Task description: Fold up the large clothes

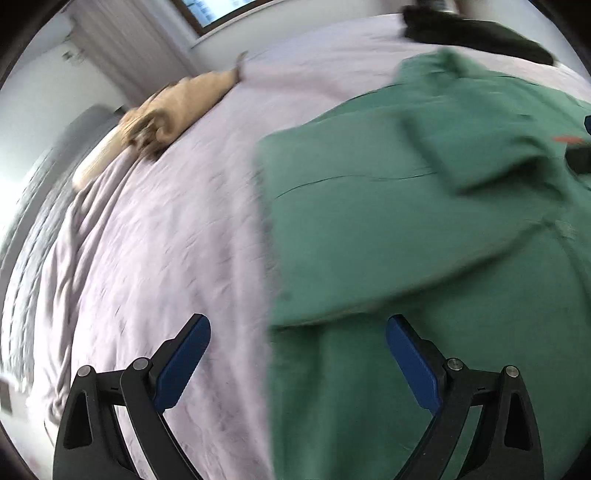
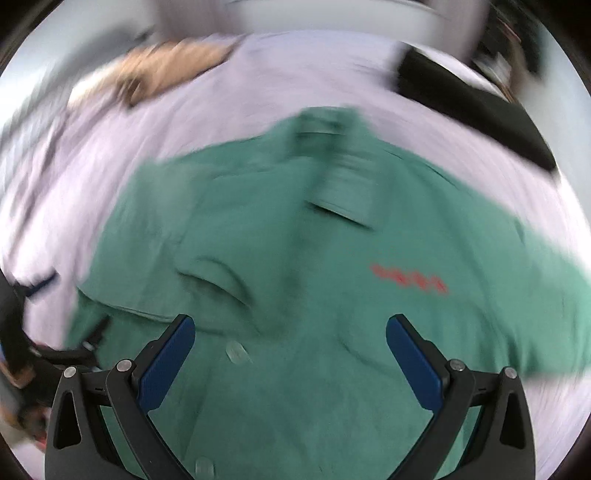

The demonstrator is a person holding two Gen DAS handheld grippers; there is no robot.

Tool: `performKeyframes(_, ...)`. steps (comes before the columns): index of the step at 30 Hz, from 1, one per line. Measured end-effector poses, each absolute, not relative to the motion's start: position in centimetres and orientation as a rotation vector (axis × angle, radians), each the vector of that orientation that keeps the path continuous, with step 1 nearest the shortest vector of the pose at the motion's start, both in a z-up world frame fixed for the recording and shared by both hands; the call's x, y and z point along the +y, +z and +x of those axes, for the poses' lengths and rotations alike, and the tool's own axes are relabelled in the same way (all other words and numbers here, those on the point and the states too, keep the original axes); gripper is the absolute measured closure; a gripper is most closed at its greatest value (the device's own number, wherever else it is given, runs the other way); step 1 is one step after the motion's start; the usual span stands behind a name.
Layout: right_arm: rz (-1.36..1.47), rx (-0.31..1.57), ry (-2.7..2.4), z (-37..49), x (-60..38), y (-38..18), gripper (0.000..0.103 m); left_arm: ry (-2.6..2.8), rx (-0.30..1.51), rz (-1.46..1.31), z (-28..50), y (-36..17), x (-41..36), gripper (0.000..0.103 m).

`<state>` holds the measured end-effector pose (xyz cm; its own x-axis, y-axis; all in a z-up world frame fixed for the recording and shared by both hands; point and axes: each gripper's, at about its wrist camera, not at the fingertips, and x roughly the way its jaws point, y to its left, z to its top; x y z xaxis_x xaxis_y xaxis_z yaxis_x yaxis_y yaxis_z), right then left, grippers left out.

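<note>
A large green shirt (image 1: 424,206) lies spread on a bed covered with a pale lilac sheet (image 1: 166,229). One sleeve is folded in across its body. My left gripper (image 1: 298,325) hangs open over the shirt's left edge, nothing between its blue pads. In the right wrist view the same green shirt (image 2: 332,258) fills the middle, with red lettering (image 2: 408,278) on the chest and buttons down the front. My right gripper (image 2: 290,326) is open above the button placket and holds nothing. The picture is blurred by motion.
A rolled tan garment (image 1: 173,107) lies at the far left of the bed, near a curtain and window. A dark garment (image 1: 476,33) lies at the bed's far right. The other gripper (image 2: 44,347) shows at the left edge of the right wrist view.
</note>
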<state>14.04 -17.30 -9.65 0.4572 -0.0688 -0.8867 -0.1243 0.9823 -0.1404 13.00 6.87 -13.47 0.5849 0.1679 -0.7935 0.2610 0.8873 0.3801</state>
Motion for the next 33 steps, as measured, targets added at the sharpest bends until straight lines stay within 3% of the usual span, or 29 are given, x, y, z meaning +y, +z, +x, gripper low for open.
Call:
performKeyframes(3, -0.497, 1.052, -0.050, 16.2, -13.4, -12.3, 0.003, 0.082, 0.913, 0.396, 15.2, -13.6, 8.4, 0.006)
performKeyframes(4, -0.574, 1.046, -0.077, 17.0, -12.7, -13.3, 0.026, 0.126, 0.914, 0.346, 16.0, -13.7, 9.0, 0.006)
performKeyframes(5, -0.556, 1.060, -0.073, 17.5, -13.0, -13.4, 0.058, 0.163, 0.931, 0.290, 16.9, -14.0, 9.7, 0.006)
performKeyframes(6, -0.456, 1.070, -0.075, 17.9, -14.2, -12.8, 0.099, 0.192, 0.958, 0.210, 17.6, -14.4, 11.1, 0.006)
performKeyframes(9, 0.148, 0.993, -0.009, 16.6, -22.2, -9.1, 0.098, 0.199, 0.992, 0.092, 18.1, -15.3, 13.7, 0.004)
performKeyframes(11, 0.541, 0.943, -0.013, 14.9, -27.7, -9.6, 0.097, 0.183, 0.999, 0.058, 18.1, -15.6, 14.5, 0.000)
performKeyframes(12, 0.753, 0.923, -0.016, 13.8, -30.4, -10.8, 0.085, 0.171, 1.005, 0.050, 18.4, -15.6, 14.5, 0.000)
performKeyframes(13, 0.964, 0.909, -0.011, 12.7, -32.7, -12.8, 0.066, 0.164, 1.009, 0.052, 18.4, -15.8, 14.5, 0.000)
performKeyframes(15, 1.228, 0.886, -0.026, 10.4, -35.3, -16.0, 0.051, 0.137, 1.025, 0.073, 18.4, -15.5, 14.1, 0.000)
performKeyframes(16, 1.320, 0.856, -0.018, 9.3, -36.1, -17.1, 0.053, 0.112, 1.038, 0.077, 18.3, -15.3, 14.2, 0.000)
performKeyframes(18, 1.394, 0.811, -0.023, 7.8, -37.0, -17.4, 0.052, 0.008, 1.080, 0.087, 18.1, -14.8, 14.5, 0.000)
performKeyframes(21, 1.406, 0.795, -0.060, 6.2, -38.3, -16.7, 0.037, -0.114, 1.135, 0.133, 16.2, -13.6, 15.5, 0.000)
performKeyframes(27, 1.353, 0.874, -0.052, 5.4, -38.0, -15.7, 0.036, -0.133, 1.161, -0.024, 17.8, -11.3, 17.5, 0.000)
performKeyframes(33, 1.287, 1.017, 0.210, 6.7, -28.2, -15.9, 0.036, -0.311, 1.218, -0.095, 25.4, -13.7, 12.9, 0.000)
